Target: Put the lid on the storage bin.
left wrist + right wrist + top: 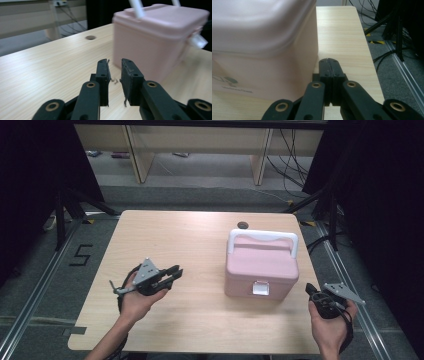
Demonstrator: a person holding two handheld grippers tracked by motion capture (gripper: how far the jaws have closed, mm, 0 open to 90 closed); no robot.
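A pink plastic lidded box (pixel 259 267) stands upright on the right half of the light wooden table (pixel 190 240), its lid down and its white carrying handle (pixel 263 237) raised over the top. A small white latch (pixel 260 288) sits on the side that faces the person. Just beyond the box, near the far edge of the table, there is a small round cable hole (pixel 243 225).

The left claw (pixel 172 276) is held above the table well to the left of the box, pointing toward it. In the left gripper view its jaws stand a little apart with nothing between them, and the box looms blurred just ahead of them, touching neither.

The right claw (pixel 312 291) is at the box's near right corner, over the table's right edge. In the right gripper view (pixel 329 72) its jaws are pressed together, empty, with the pink wall just beside them on the left; whether they brush the wall is hard to tell. A faint printed mark (pixel 230 83) shows low on that wall.

Both of the person's hands grip the tools from below, forearms entering at the bottom of the high view.
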